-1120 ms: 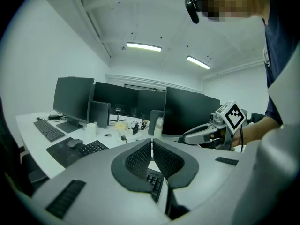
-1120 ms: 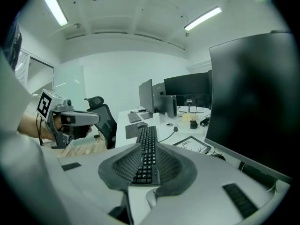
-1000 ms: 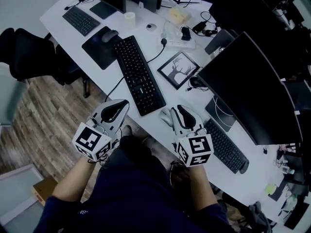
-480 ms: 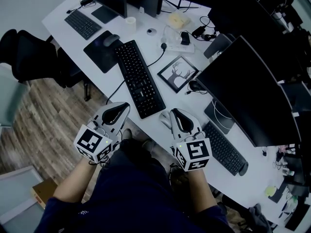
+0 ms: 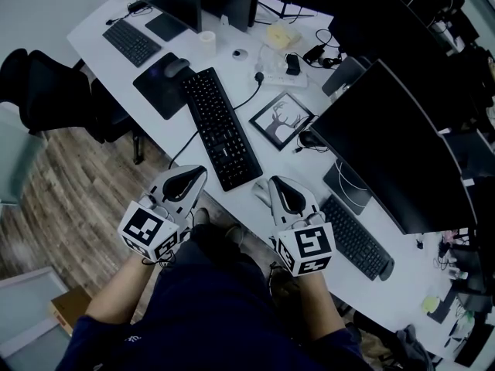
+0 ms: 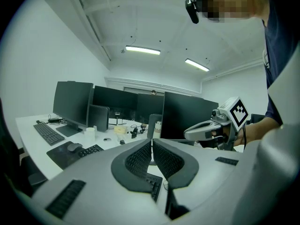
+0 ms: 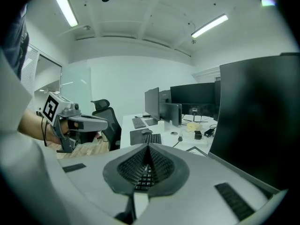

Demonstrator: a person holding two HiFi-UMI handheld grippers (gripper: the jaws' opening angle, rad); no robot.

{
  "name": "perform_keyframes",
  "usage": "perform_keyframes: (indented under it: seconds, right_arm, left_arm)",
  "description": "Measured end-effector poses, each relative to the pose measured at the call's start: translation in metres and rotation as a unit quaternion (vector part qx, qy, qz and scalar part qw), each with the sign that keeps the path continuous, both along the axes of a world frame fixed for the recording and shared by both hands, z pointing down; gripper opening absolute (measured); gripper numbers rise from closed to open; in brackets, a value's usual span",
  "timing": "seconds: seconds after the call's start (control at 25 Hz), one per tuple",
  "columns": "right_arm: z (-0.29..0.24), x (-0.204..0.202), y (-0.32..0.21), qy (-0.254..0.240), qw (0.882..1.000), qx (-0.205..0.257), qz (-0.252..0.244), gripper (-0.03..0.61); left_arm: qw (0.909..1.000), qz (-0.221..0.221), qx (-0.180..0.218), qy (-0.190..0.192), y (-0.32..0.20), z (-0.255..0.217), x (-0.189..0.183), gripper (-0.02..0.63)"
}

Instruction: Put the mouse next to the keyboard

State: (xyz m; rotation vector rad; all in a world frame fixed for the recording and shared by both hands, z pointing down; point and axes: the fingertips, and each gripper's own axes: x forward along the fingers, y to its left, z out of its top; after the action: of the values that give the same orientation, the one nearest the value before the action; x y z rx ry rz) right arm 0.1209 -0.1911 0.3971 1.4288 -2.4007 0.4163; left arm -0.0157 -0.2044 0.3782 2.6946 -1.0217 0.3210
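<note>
Head view: right gripper (image 5: 277,182), fingers just closed together on nothing, beside pale mouse (image 5: 262,192); left gripper (image 5: 201,170) fingers likewise together, empty. Hazard: closed fingers may shove mouse off desk (image 5: 255,141).

Matt plastic keyboard (image 5: 220,126), wood-grain floor (image 5: 62,192)

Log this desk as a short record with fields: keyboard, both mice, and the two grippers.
keyboard: black, diagonal on the white desk
pale mouse: on the desk, just right of the keyboard's near end
dark mouse: on the mouse pad by the keyboard's far end
left gripper: shut, nothing between its jaws, at the desk's near edge
right gripper: shut, nothing between its jaws, next to the pale mouse
</note>
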Motion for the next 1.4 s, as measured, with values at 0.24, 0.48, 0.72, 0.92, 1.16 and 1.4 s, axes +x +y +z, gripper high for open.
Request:
perform_keyframes:
  seconds: [0.24, 0.48, 0.72, 0.92, 1.16, 1.4]
  right_arm:
    - [-0.004, 0.002, -0.001, -0.005, 1.0, 0.003, 0.005, 0.003]
    - [-0.005, 0.006, -0.004, -0.015, 1.0, 0.001, 0.014, 0.003]
    - [-0.004, 0.007, -0.007, -0.023, 1.0, -0.006, 0.013, 0.002]
    - [0.002, 0.01, -0.008, -0.031, 0.999, -0.012, 0.016, 0.002]
    - [0.003, 0.013, -0.01, -0.04, 0.999, -0.014, 0.019, 0.002]
    - [0.003, 0.017, -0.013, -0.041, 0.999, -0.014, 0.021, 0.002]
  left_arm:
    - [1.0, 0.003, 0.001, 0.002, 0.0, -0.003, 0.003, 0.037]
    - [1.0, 0.002, 0.002, 0.0, -0.002, -0.004, 0.003, 0.038]
    - [1.0, 0.003, 0.001, -0.001, -0.004, -0.005, 0.004, 0.038]
    - [1.0, 0.006, -0.001, 0.0, -0.005, -0.002, 0.008, 0.038]
    - [1.0, 0.008, -0.002, -0.003, -0.007, 0.0, 0.011, 0.038]
    - [0.9999, 0.01, -0.003, -0.004, -0.01, 0.0, 0.015, 0.038]
